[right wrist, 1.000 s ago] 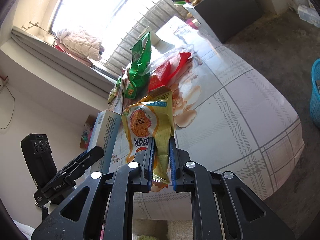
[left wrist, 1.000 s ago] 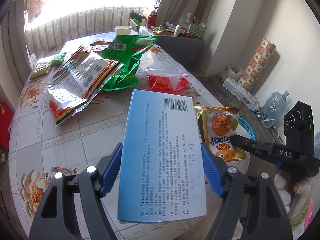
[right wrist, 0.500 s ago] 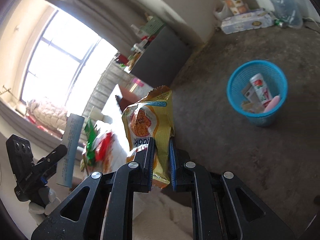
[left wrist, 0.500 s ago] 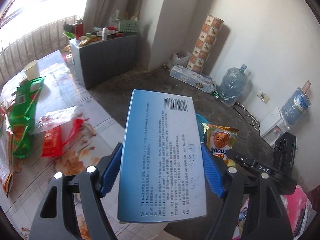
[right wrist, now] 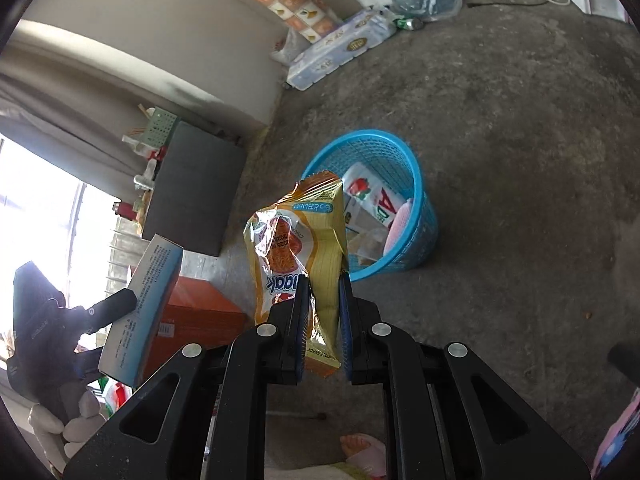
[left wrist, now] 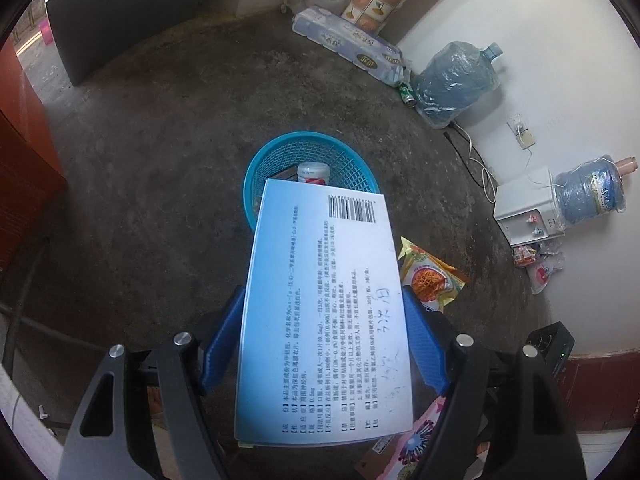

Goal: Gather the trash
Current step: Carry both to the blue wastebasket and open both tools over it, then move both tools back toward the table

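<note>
A second ago both hands were over the cluttered table; now they have swung round and tipped down towards the blue mesh bin (left wrist: 280, 156) on the concrete floor. The pale blue carton (left wrist: 324, 312) is clamped across its width by the left gripper (left wrist: 324, 344), jaws spread wide on its two long edges, and its far end hangs over the near rim of the bin. It looks a light, stiff cardboard box that keeps its shape, so that edge grip suits it. The yellow snack packet (right wrist: 298, 248) is pinched near its bottom seam by the right gripper (right wrist: 324, 320), jaws nearly together. It is thin, crinkly film, limp and likely slippery, and stands up from the grip just short of the bin. Inside the bin lie a white carton with red fruit on it (right wrist: 374, 196), something pink (right wrist: 400, 224) and some clear plastic, though I cannot tell what lies underneath. By the wall stand a wrapped water bottle (left wrist: 456, 80) and a pack of tissue rolls (left wrist: 348, 44).
</note>
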A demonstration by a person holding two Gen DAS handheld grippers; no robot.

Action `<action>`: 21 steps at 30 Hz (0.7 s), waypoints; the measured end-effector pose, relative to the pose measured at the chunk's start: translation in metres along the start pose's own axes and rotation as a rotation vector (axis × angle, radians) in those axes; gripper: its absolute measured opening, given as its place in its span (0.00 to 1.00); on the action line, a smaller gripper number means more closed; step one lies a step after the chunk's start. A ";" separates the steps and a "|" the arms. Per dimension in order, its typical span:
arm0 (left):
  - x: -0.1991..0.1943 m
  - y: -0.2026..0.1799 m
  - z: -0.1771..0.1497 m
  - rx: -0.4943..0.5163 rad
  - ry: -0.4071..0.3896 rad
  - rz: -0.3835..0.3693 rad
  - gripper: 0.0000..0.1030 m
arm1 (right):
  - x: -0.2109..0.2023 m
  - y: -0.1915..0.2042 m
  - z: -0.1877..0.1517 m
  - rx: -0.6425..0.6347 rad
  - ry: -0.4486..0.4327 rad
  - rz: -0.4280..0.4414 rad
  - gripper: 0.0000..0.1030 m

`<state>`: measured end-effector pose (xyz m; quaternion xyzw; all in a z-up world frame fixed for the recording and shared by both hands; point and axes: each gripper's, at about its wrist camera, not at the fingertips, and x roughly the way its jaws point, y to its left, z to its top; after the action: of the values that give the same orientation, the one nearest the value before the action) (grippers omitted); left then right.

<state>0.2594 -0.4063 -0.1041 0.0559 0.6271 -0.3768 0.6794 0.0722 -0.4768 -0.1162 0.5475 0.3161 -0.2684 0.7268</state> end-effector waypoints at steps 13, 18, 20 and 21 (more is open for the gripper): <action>0.070 -0.008 0.075 -0.085 -0.099 0.004 0.82 | 0.107 -0.013 0.059 0.102 0.028 -0.148 0.45; 0.058 -0.002 0.067 -0.073 -0.102 -0.023 0.82 | 0.101 -0.017 0.050 0.096 0.011 -0.139 0.45; 0.046 0.000 0.063 -0.061 -0.120 -0.038 0.82 | 0.097 -0.019 0.044 0.088 0.007 -0.135 0.45; 0.039 0.001 0.060 -0.053 -0.129 -0.039 0.82 | 0.093 -0.019 0.040 0.086 0.007 -0.132 0.45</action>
<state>0.3058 -0.4557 -0.1270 0.0014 0.5927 -0.3761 0.7122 0.1256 -0.5246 -0.1901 0.5571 0.3421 -0.3275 0.6822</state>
